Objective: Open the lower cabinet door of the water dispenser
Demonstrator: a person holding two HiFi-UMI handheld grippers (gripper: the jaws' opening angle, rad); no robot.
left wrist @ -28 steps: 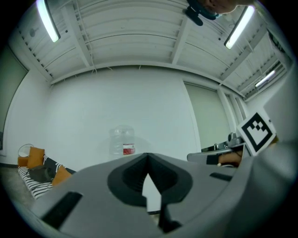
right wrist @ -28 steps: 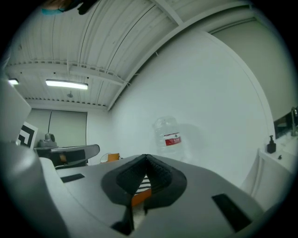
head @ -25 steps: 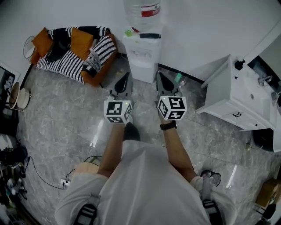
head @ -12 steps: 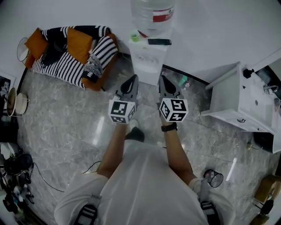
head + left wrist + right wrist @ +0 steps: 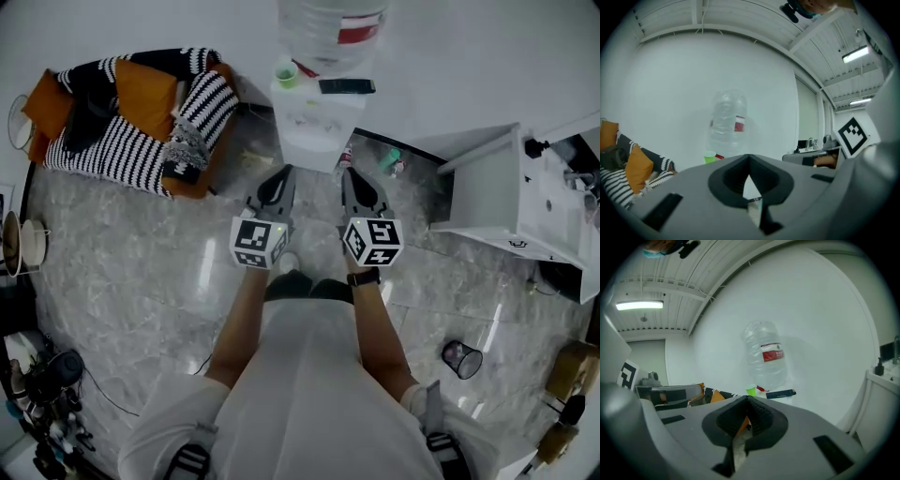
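White water dispenser [image 5: 314,129] stands beyond left claw [image 5: 285,174] and right claw [image 5: 350,174].

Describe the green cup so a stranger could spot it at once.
Find the white water dispenser by the wall, topped by a big clear bottle. The cup sits on its top, left of the bottle: small, bright green, unlike the flat black device nearby.

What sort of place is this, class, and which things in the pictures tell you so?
Probably a lounge corner in a home or small office: a water dispenser topped by a big bottle, a sofa with striped and orange cushions beside it, and a white washbasin unit.
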